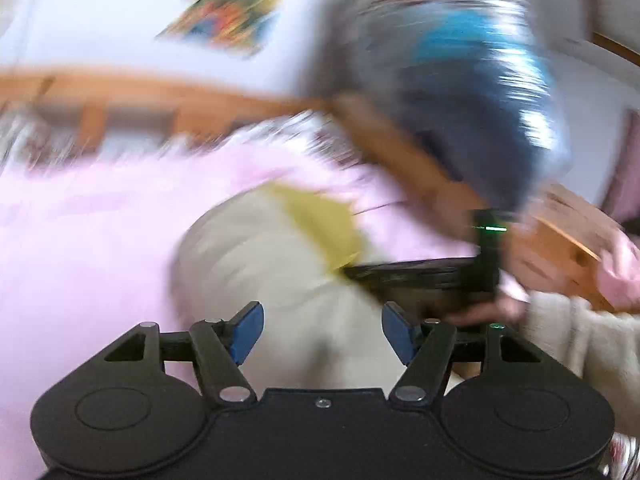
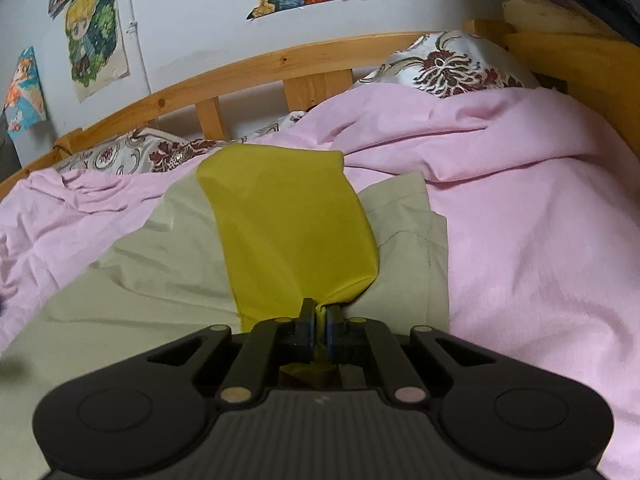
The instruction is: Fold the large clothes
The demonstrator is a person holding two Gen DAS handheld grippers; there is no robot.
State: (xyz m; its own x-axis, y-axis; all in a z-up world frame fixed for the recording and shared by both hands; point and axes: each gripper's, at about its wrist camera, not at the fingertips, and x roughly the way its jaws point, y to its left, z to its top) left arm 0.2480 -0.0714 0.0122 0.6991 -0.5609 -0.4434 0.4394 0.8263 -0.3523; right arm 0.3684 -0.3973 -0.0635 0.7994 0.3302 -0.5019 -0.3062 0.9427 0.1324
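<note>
A large beige garment (image 2: 132, 264) with a yellow-green panel (image 2: 288, 224) lies on a pink bedsheet (image 2: 520, 220). My right gripper (image 2: 319, 322) is shut on the near edge of the yellow-green panel, which is pulled up toward it. In the blurred left wrist view the beige garment (image 1: 260, 264) and its yellow-green part (image 1: 320, 224) lie ahead. My left gripper (image 1: 322, 330) is open and empty above the beige cloth. The right gripper (image 1: 424, 280) and the hand holding it (image 1: 492, 308) show to the right, at the yellow-green part.
A wooden bed rail (image 2: 248, 72) runs along the far side, with patterned pillows (image 2: 452, 68) against it. Posters (image 2: 96, 32) hang on the wall. The person's blue-striped sleeve (image 1: 452, 92) looms at upper right in the left wrist view.
</note>
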